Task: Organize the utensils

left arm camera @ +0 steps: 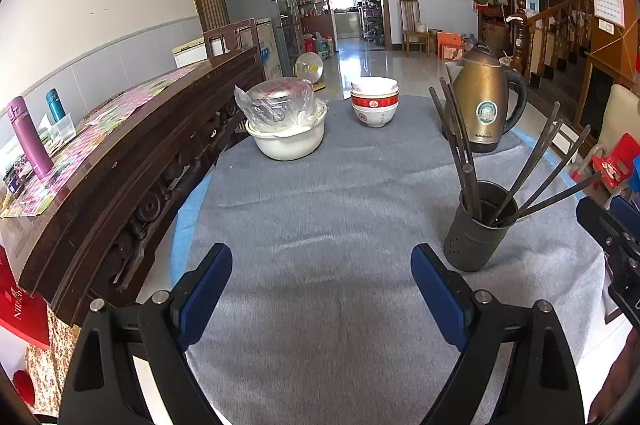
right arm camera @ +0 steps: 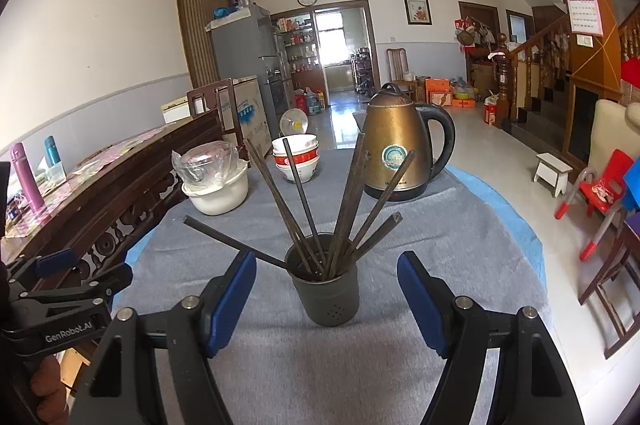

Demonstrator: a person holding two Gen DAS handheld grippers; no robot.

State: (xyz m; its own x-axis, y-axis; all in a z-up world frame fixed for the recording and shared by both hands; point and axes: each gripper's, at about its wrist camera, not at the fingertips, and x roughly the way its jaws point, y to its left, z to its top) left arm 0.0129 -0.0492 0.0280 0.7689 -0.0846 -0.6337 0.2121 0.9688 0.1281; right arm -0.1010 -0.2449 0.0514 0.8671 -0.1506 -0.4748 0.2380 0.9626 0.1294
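On the grey cloth (right arm camera: 400,225) that covers the round table, I see the dark holder (right arm camera: 325,289) standing upright with the chopsticks (right arm camera: 344,209) bunched in it, their lower ends down inside and their long shafts fanning upward and outward. From my right camera most of them lean away toward the kettle (right arm camera: 396,149), while one stick lies much flatter, its free end pointing out to the left across the cloth. My right gripper (right arm camera: 326,299) sits just in front of the holder with its blue pads spread to either side of it, apart from its wall, so it is released and grasping nothing. From my left camera the holder (left arm camera: 478,229) stands ahead and to the right, just beyond the right-hand pad, outside the gap of my left gripper (left arm camera: 322,289), which is also spread wide over bare cloth with nothing between its pads. Farther back on the cloth stand stacked bowls (left arm camera: 375,103) and a white basin (left arm camera: 286,135) carrying a plastic-wrapped pot; the kettle (left arm camera: 484,105) stands behind the holder, near the table's far edge
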